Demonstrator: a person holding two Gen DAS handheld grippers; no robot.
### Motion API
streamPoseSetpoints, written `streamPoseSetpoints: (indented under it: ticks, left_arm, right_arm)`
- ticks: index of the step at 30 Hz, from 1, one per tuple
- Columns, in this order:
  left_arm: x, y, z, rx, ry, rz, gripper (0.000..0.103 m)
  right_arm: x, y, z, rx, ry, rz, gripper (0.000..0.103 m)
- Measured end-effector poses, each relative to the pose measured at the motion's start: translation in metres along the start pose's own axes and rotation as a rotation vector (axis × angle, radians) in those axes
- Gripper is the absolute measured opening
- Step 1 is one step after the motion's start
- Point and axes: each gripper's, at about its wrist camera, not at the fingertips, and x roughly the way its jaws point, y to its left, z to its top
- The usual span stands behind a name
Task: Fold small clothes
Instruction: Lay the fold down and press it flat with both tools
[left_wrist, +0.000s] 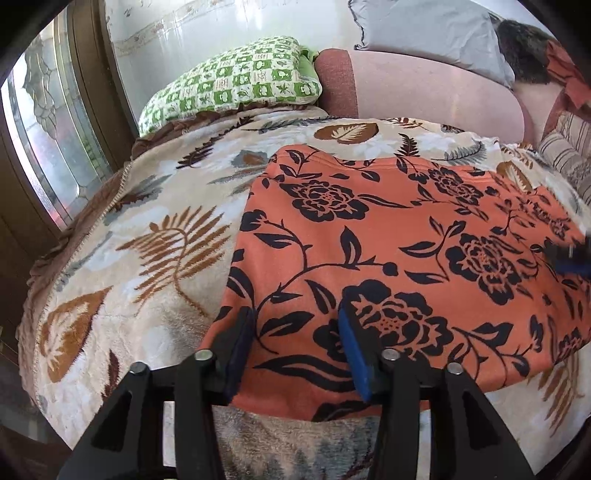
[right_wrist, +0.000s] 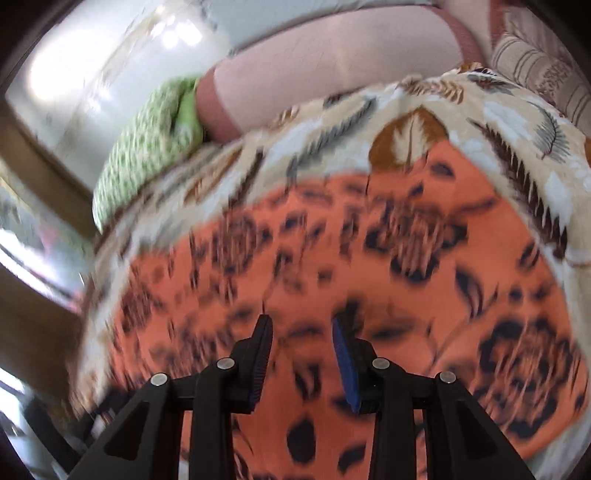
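Observation:
An orange garment with black flowers (left_wrist: 388, 251) lies flat on the leaf-print blanket (left_wrist: 147, 229) of a bed. My left gripper (left_wrist: 295, 325) is open, its jaws spread over the garment's near left corner. The right gripper shows blurred at the right edge of the left wrist view (left_wrist: 572, 258), over the garment's right side. In the right wrist view the right gripper (right_wrist: 301, 325) is open above the garment (right_wrist: 332, 258), nothing between its fingers. That view is motion-blurred.
A green checked pillow (left_wrist: 236, 81) lies at the head of the bed beside a pink headboard (left_wrist: 424, 85). A grey pillow (left_wrist: 424, 29) and striped cushion (left_wrist: 565, 147) lie at the right. A window (left_wrist: 48, 140) is at the left.

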Motion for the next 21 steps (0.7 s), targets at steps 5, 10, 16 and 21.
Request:
streamPoseSetpoints:
  ticks: [5,10,16,21]
  left_arm:
    - [0.002,0.002,-0.002,-0.012,0.004,0.010,0.060]
    - [0.001,0.001,-0.003,-0.007,0.000,0.013,0.061]
    - [0.002,0.000,-0.003,-0.011,0.004,0.014,0.063]
    - [0.005,-0.001,-0.001,-0.015,0.006,0.017,0.067]
  right_arm:
    - [0.010,0.019,-0.024,-0.135,0.022,-0.114,0.037]
    - [-0.012,0.022,-0.040,-0.140,-0.027,-0.068,0.037]
    - [-0.010,0.032,-0.056,-0.229,-0.009,-0.116,0.037]
    - [-0.001,0.036,-0.060,-0.276,-0.021,-0.151,0.037]
